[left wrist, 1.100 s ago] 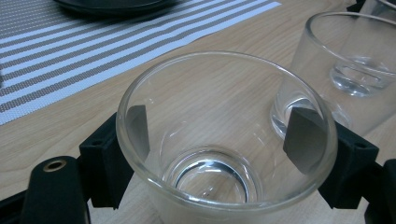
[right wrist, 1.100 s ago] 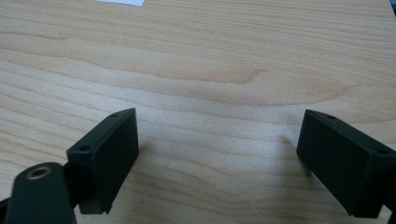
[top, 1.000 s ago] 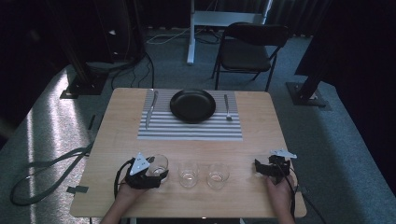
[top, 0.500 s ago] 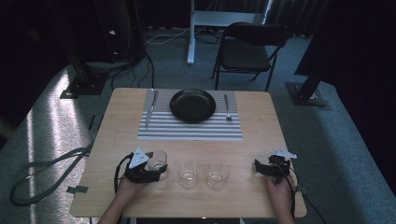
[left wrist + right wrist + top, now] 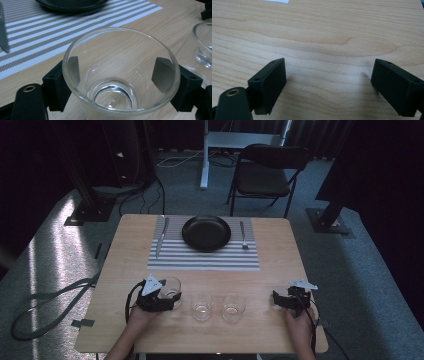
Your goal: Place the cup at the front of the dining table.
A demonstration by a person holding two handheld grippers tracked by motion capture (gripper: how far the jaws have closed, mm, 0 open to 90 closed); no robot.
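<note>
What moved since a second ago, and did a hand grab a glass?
Very little moved. The left gripper was already around the leftmost glass a second ago and is still there, jaws on both sides of it; whether they squeeze it, I cannot tell. The right gripper stayed open on the table. The other two glasses, plate, knife and fork did not move.

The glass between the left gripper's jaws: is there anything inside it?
Nothing is inside the glass: the left gripper view shows its bare clear bottom with table wood grain through it. The jaws stand outside, one on each side.
</note>
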